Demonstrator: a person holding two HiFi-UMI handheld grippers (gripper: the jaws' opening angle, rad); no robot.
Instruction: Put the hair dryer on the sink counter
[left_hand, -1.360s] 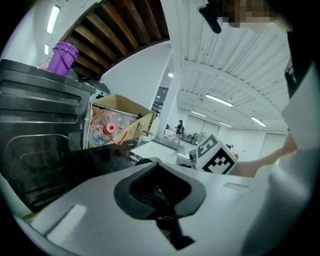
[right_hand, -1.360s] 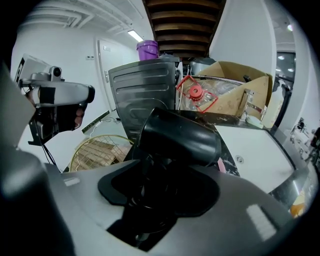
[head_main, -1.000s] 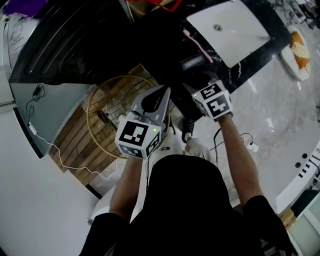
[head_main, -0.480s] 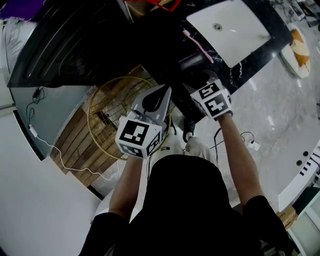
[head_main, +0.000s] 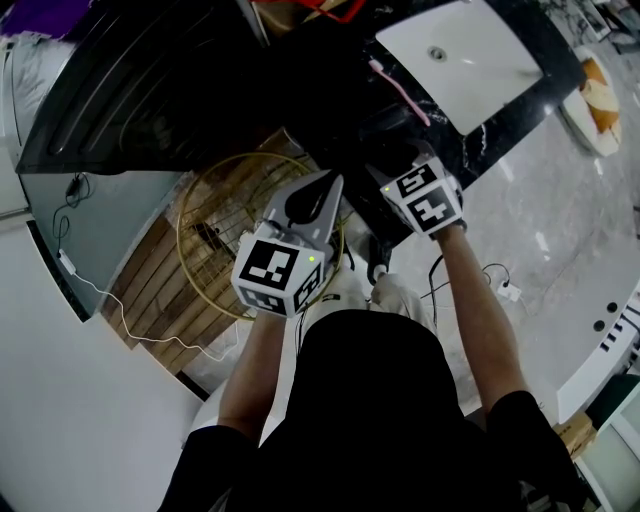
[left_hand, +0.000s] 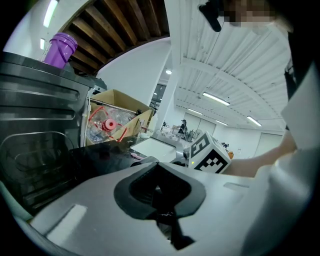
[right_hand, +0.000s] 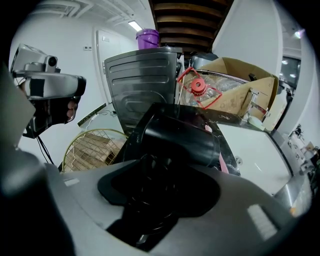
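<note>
The black hair dryer (right_hand: 176, 134) sits between the jaws of my right gripper (right_hand: 160, 200), which is shut on it. Its barrel (head_main: 384, 126) points toward the black sink counter (head_main: 330, 85) and hangs at the counter's near edge. A dark cord end (head_main: 375, 265) dangles below my right gripper (head_main: 398, 165). The white basin (head_main: 460, 55) is set in the counter beyond. My left gripper (head_main: 322, 190) is held to the left, over a gold wire basket (head_main: 215, 235), with its jaws together and nothing clearly held. In the left gripper view the right gripper's marker cube (left_hand: 207, 155) shows ahead.
A pink item (head_main: 400, 92) lies on the counter beside the basin. A ribbed black bin (right_hand: 142, 85) with a purple cup (right_hand: 148, 37) on top stands at the left. A cardboard box of plastic bottles (right_hand: 220, 85) is behind the counter. A white cable (head_main: 110, 300) trails on the floor.
</note>
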